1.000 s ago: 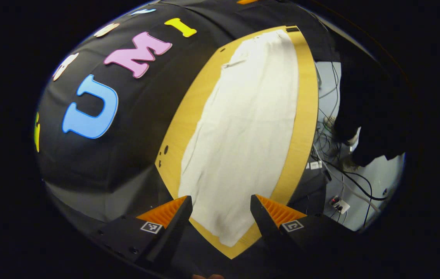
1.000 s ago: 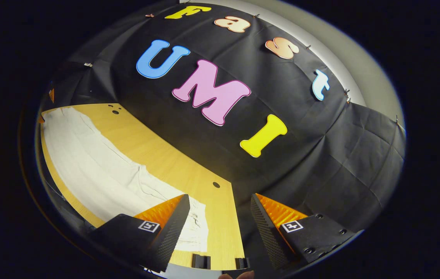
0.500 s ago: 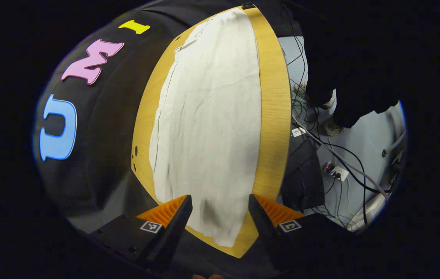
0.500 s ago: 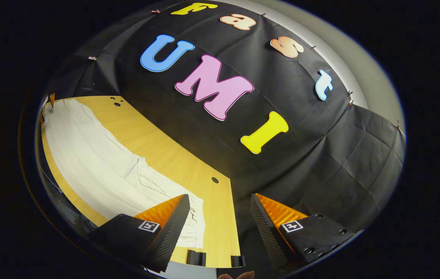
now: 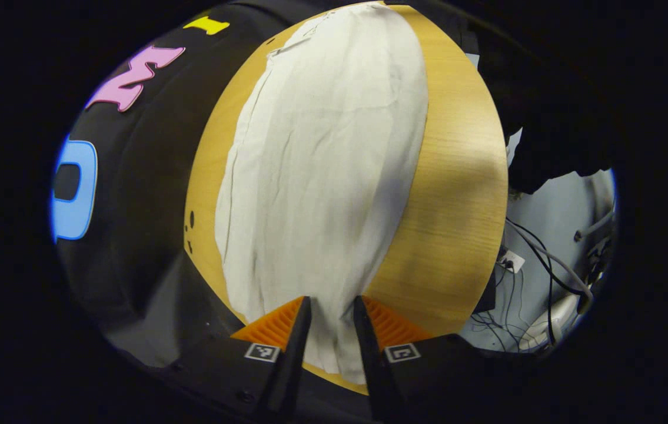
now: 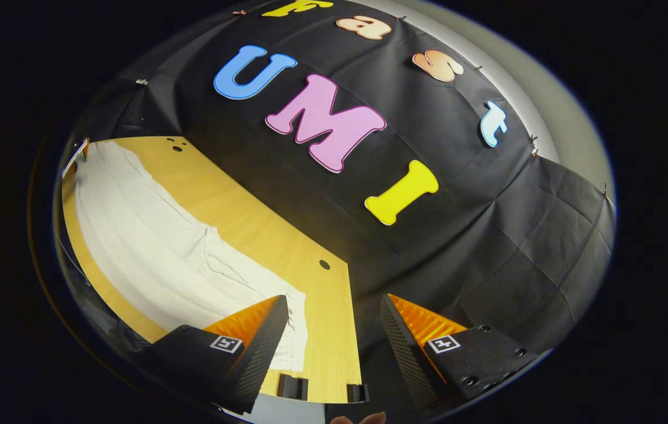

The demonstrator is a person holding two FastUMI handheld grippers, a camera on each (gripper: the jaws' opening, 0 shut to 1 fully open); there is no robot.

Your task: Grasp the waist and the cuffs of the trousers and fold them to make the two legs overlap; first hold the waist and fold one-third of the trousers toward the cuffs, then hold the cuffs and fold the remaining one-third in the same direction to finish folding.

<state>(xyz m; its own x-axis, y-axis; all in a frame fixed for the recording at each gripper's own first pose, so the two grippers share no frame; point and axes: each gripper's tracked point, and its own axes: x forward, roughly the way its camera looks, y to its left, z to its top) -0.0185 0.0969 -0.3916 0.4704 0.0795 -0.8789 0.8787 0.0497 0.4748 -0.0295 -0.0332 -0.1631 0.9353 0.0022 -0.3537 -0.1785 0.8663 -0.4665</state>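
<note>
Cream trousers (image 5: 322,147) lie flat lengthwise on the wooden table (image 5: 451,206). In the left gripper view my left gripper (image 5: 334,309) is low over the near cuff end. Its jaws are narrowed to a small gap with the cloth's end between the fingertips, and the fabric puckers slightly there. In the right gripper view the trousers (image 6: 151,247) run off to the left, with the gathered waist near the table's corner. My right gripper (image 6: 334,306) stands open above that corner, its left finger over the waistband, with nothing between the fingers.
Past the table's (image 6: 251,224) right edge in the left gripper view are floor cables (image 5: 545,265) and a person's dark clothing (image 5: 545,118). Two black clips (image 6: 292,386) sit on the table's near edge. The black booth wall rises behind the table.
My left gripper has dropped closer to the cuff end and its jaws have narrowed from wide open. The right gripper has barely shifted.
</note>
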